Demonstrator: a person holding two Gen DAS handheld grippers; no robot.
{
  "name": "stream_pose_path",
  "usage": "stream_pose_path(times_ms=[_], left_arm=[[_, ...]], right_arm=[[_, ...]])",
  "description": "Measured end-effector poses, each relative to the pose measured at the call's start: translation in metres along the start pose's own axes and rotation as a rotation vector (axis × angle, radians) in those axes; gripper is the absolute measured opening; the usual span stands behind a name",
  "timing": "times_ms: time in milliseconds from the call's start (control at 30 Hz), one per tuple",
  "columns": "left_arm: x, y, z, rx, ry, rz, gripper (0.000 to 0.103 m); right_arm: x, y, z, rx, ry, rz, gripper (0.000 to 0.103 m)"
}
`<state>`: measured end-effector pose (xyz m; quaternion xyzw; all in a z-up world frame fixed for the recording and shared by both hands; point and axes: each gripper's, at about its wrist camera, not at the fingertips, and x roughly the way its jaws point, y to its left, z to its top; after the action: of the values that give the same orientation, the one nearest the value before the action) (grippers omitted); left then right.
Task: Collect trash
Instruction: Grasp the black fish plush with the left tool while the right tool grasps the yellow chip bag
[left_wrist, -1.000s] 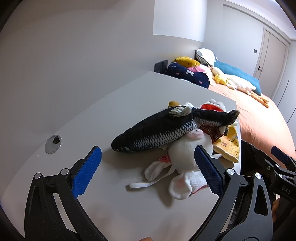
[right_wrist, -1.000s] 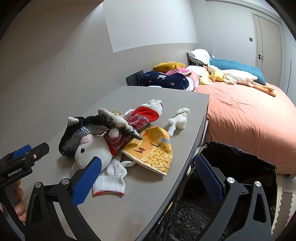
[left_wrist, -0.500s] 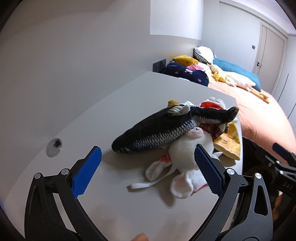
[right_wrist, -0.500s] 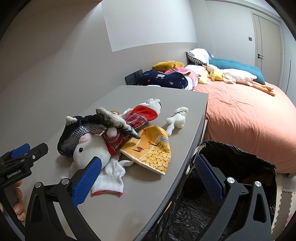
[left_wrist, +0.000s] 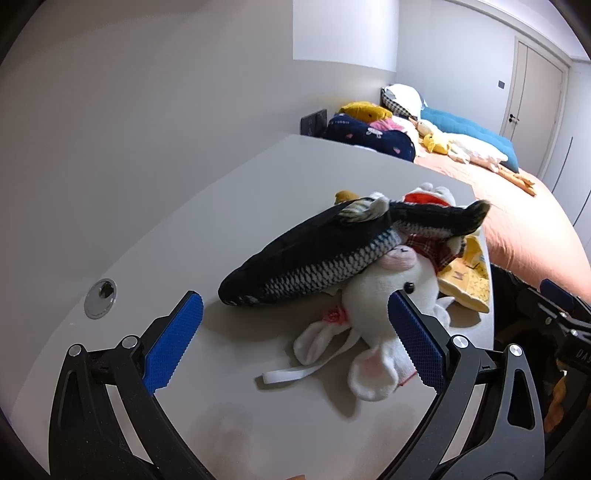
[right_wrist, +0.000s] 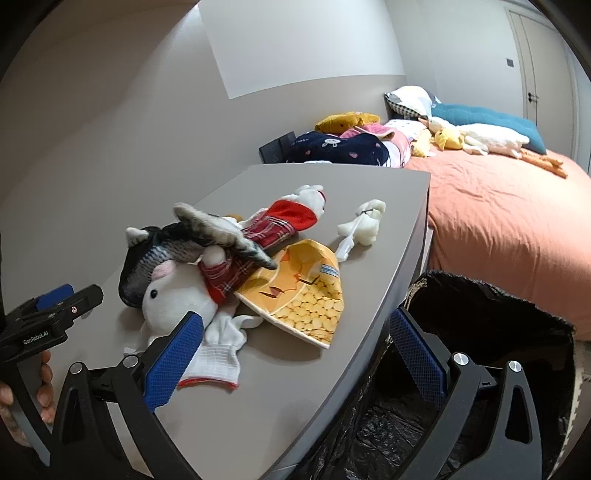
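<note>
A pile lies on the grey desk (right_wrist: 295, 387): a yellow snack bag (right_wrist: 299, 291), a white glove (right_wrist: 218, 354), a small crumpled white piece (right_wrist: 364, 223), a dark plush fish (left_wrist: 314, 262) and a white plush rabbit (left_wrist: 391, 295). The bag also shows in the left wrist view (left_wrist: 465, 280). A bin lined with a black bag (right_wrist: 480, 354) stands beside the desk's right edge. My left gripper (left_wrist: 293, 336) is open and empty, in front of the fish and rabbit. My right gripper (right_wrist: 293, 356) is open and empty, over the desk's near edge and the bin.
A bed with an orange cover (right_wrist: 498, 221) and several pillows and plush toys lies behind the desk. A round cable grommet (left_wrist: 100, 298) sits in the desk at the left. The wall runs along the desk's left side.
My left gripper has moved a little closer to the fish and rabbit. My right gripper has shifted slightly. Both stay open.
</note>
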<state>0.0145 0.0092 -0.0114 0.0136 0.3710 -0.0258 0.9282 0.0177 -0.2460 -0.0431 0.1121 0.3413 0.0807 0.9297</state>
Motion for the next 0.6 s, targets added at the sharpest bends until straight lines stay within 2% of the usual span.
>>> stream_pose_path(times_ms=[100, 167, 233, 333, 433, 467, 600], left_arm=[[0.011, 0.003, 0.001, 0.011, 0.009, 0.007, 0.097], [0.019, 0.004, 0.001, 0.025, 0.011, 0.013, 0.097], [0.028, 0.006, 0.002, 0.037, 0.020, 0.013, 0.097], [0.040, 0.008, 0.003, 0.059, 0.026, 0.022, 0.096], [0.050, 0.011, 0.006, 0.082, 0.028, 0.018, 0.084], [0.053, 0.012, 0.007, 0.092, 0.033, 0.018, 0.080], [0.063, 0.012, 0.010, 0.137, 0.035, 0.020, 0.080]], right_arm=[[0.008, -0.010, -0.001, 0.029, 0.007, 0.041, 0.100], [0.014, -0.012, -0.001, 0.031, 0.013, 0.056, 0.095], [0.022, -0.016, -0.002, 0.041, 0.025, 0.070, 0.083], [0.036, -0.023, -0.005, 0.076, 0.053, 0.098, 0.075], [0.049, -0.033, -0.008, 0.138, 0.080, 0.149, 0.067], [0.053, -0.037, -0.009, 0.161, 0.089, 0.168, 0.066], [0.066, -0.046, -0.013, 0.210, 0.113, 0.192, 0.066]])
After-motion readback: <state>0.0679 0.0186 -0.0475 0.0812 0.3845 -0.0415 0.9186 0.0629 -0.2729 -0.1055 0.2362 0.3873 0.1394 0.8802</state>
